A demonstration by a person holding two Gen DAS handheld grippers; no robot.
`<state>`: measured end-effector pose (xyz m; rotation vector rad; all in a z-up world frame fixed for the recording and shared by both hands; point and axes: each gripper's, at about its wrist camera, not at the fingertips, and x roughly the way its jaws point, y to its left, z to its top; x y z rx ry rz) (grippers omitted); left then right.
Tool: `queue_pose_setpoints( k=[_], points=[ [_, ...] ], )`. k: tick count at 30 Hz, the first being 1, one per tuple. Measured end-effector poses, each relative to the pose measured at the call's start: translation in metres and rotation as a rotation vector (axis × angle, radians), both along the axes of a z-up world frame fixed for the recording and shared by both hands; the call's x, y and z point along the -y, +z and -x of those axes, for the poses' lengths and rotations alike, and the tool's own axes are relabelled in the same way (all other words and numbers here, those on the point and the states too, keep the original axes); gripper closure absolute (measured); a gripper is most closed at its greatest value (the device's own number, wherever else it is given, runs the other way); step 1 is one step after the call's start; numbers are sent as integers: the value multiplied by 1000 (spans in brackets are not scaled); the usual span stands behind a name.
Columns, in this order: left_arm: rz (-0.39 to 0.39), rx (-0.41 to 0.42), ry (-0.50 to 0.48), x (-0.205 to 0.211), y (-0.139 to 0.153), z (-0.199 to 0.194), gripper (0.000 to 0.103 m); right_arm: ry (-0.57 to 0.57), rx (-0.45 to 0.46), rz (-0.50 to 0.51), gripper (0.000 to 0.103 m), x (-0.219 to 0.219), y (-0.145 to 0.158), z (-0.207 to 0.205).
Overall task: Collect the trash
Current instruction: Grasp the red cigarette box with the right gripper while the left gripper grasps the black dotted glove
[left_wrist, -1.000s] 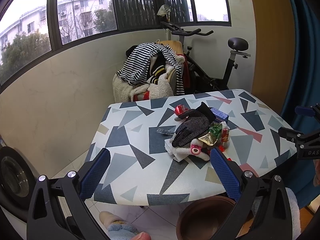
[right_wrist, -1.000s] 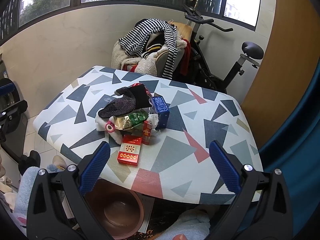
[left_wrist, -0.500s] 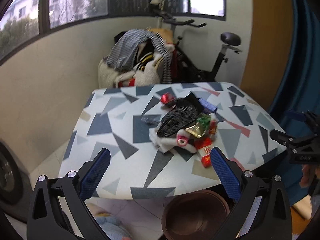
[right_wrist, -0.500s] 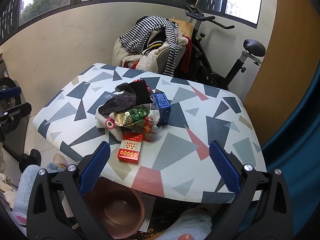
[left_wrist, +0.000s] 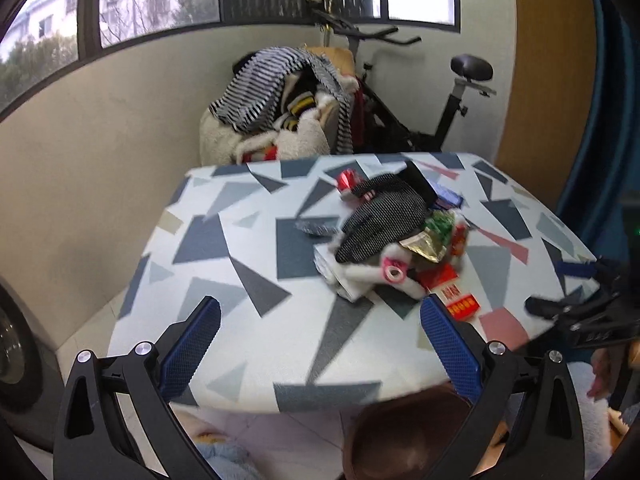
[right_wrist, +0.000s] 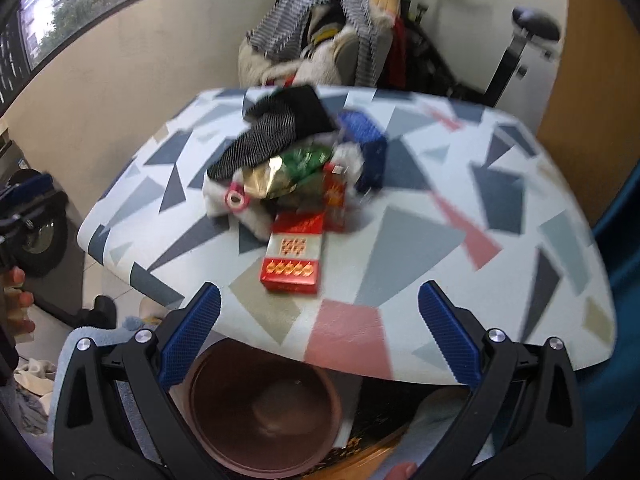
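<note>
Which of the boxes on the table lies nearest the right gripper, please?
The flat red and silver box, lying alone at the pile's near end, closest to the open right gripper. The blue box sits farther back.

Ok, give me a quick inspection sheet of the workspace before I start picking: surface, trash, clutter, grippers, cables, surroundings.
Surface: table with a geometric-print cover; its right half is bare.
Job's things: one heap left of centre; red box nearest the front edge, gold and green wrapper, pink tape roll, blue box, red foil item at the back.
Bin: brown tub on the floor below the table's front edge.
Clutter: black dotted glove on top of the heap, white cloth under it.
Grippers: left gripper and right gripper both open, holding nothing, short of the heap.
Cables: nothing seen.
Surroundings: clothes pile, exercise bike, windows.
</note>
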<state>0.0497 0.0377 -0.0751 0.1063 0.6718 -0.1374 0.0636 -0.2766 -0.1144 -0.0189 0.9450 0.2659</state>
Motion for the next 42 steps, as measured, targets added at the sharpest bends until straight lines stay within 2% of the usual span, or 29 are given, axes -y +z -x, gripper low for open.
queue_pose_setpoints(
  k=[3,7,11,13,14,15,16,18,22,24,30,34,35,37,42],
  points=[
    [-13,23,0,-4,-7,-8,5,-26,6,-2,6,-7,-22,-19],
    [-23,-38,-12,-8,-21,-23,5,-35,-43,-41,6,-21,-48,-46],
    [44,-119,-3,-19,-36,-35,5,-10,-76,-43,7,-43,-70,-67],
    [57,-117,7,-22,-39,-37,5,-22,-87,-61,14,-47,-78,-74],
    [56,-121,12,-23,-41,-39,5,-40,-101,-77,25,-47,-83,-78],
    [53,-124,13,-23,-42,-40,5,-51,-111,-86,30,-46,-86,-80],
    [47,-124,13,-22,-43,-40,5,-62,-120,-98,31,-45,-89,-81],
    [35,-123,12,-21,-45,-41,5,-62,-108,-91,34,-45,-91,-81],
    [29,-131,8,-17,-49,-45,5,-20,-91,-10,35,-55,-92,-81],
    [39,-136,7,-16,-49,-46,5,-10,-83,-22,45,-53,-91,-80],
    [91,-151,13,-17,-49,-51,5,39,-112,-58,45,-40,-80,-70],
    [135,-161,-26,-11,-49,-60,6,46,-120,-58,45,-26,-75,-56],
    [137,-162,-32,-7,-49,-62,7,40,-122,-59,45,-21,-74,-53],
    [140,-166,-54,1,-48,-70,17,16,-118,-64,45,-8,-71,-48],
    [160,-164,-127,32,-45,-104,23,-51,-76,-83,45,21,-59,-44]
  ],
)
